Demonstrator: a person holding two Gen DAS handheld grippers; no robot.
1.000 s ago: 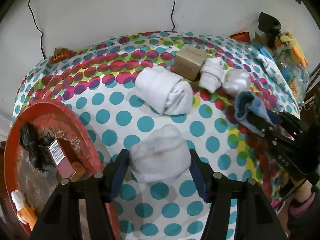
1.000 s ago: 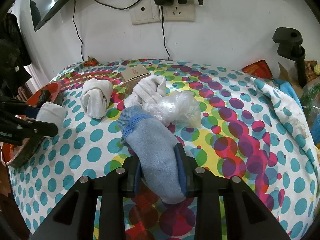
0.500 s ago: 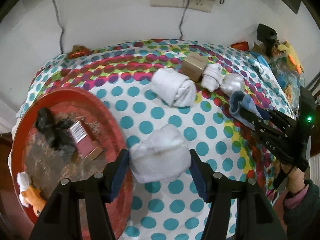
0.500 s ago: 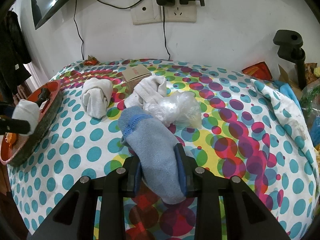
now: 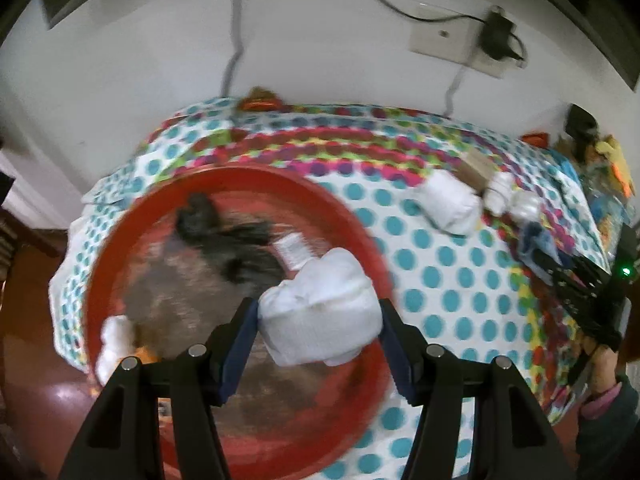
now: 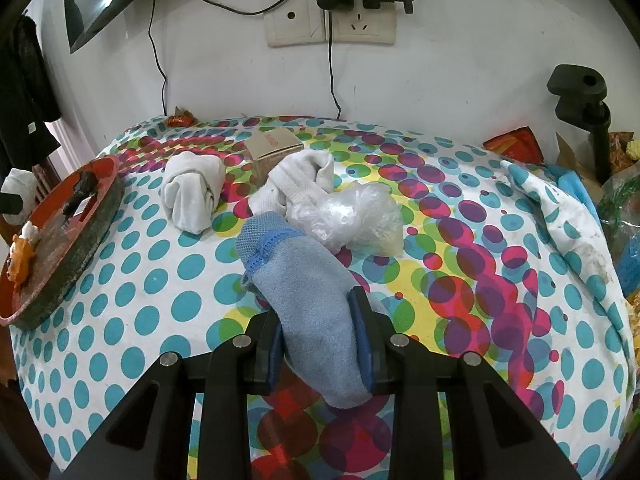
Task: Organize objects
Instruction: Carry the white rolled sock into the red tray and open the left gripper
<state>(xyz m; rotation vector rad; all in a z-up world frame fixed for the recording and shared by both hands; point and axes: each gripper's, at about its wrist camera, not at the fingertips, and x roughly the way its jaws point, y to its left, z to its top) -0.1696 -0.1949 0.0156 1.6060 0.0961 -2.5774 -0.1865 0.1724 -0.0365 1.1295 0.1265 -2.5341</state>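
Between the blue-padded fingers [image 5: 390, 344] of the left gripper [image 5: 318, 340] sits a rolled white sock [image 5: 320, 312], pinched on both flanks, the jaws spread about as wide as the bundle. It bulges toward 12 o'clock past the fingertips and hangs above the red tray [image 5: 120, 240], near the tray's rim at 3 o'clock. On the tray lie a dark clump [image 5: 224, 236], a small barcoded box [image 5: 292, 248] and, at 8 o'clock, a white and orange toy [image 5: 116, 340]; this view is blurred.

Over the spotted tablecloth [image 6: 520, 280], the right gripper [image 6: 320, 332] is closed narrowly on a blue sock [image 6: 308, 292], pads pressing its two sides. The sock's cuff points to 11 o'clock beyond the fingertips, and its toe trails back toward 6 o'clock between the fingers. Just past the cuff lie a crumpled clear bag [image 6: 352, 216] and a loose white sock [image 6: 300, 184], touching each other. At 10 o'clock from them rests another rolled white sock [image 6: 194, 192], with a cardboard box [image 6: 272, 148] behind.
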